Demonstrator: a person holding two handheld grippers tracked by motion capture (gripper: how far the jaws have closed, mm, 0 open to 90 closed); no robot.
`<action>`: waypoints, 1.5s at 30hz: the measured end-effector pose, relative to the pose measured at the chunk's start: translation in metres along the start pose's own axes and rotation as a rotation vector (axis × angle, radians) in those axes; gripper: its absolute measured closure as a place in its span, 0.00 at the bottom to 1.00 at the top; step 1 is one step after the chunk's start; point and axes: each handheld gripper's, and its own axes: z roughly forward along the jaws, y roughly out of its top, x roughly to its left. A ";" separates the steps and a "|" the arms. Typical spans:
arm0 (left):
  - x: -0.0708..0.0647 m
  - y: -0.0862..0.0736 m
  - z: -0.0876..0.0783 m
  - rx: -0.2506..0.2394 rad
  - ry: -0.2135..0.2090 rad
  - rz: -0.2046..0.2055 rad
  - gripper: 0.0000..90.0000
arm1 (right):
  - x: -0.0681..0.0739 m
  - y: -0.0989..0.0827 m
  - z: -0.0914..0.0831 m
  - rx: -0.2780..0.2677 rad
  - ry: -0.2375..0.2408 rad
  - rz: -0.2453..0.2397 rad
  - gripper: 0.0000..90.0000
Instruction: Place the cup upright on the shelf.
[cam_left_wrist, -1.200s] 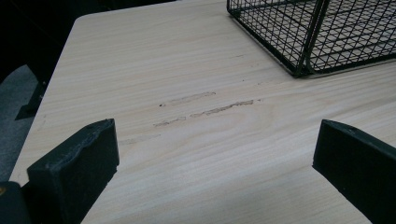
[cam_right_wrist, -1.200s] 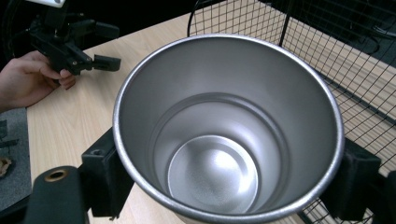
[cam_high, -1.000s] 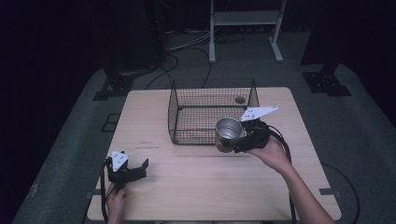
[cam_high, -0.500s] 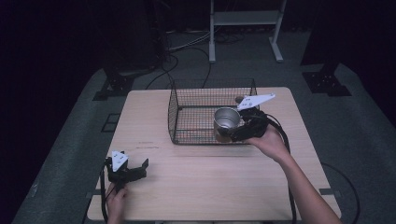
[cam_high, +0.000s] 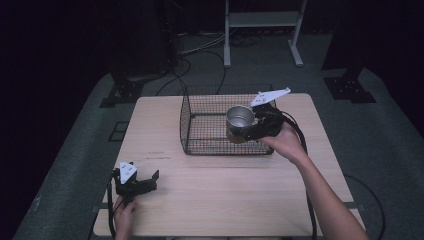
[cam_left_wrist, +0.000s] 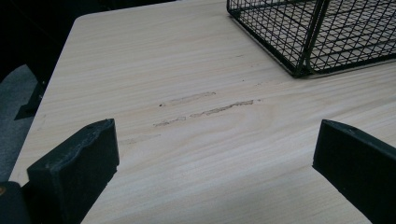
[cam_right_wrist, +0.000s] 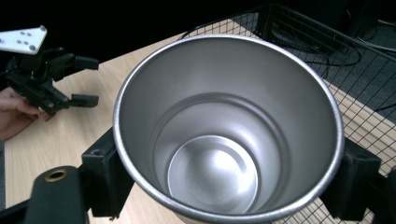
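Steel cup clamped in my right gripper, jaws on opposite walls below rim, raised over wire basket near tabletop's far edge. Looks light, rigid, slick; grip walls squarely. Left gripper wide open, empty, near-left corner.

The table is evenly lit from above, while the room around it is lost in near-black. Soft glare is seen on the cup rim and inner wall, with no hard shadows beside it. The high view is slightly soft and grainy. The jaws nearest each gripper camera are blurred.
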 end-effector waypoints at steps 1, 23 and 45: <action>0.000 0.000 0.000 0.000 0.000 0.000 0.00 | -0.001 0.002 0.001 -0.001 0.002 0.001 0.20; 0.000 0.000 0.000 -0.002 0.002 -0.003 0.00 | -0.019 0.034 0.030 0.042 -0.025 0.002 0.20; 0.000 0.000 0.001 -0.004 0.000 -0.004 0.00 | -0.047 0.034 0.072 0.082 -0.044 0.078 0.20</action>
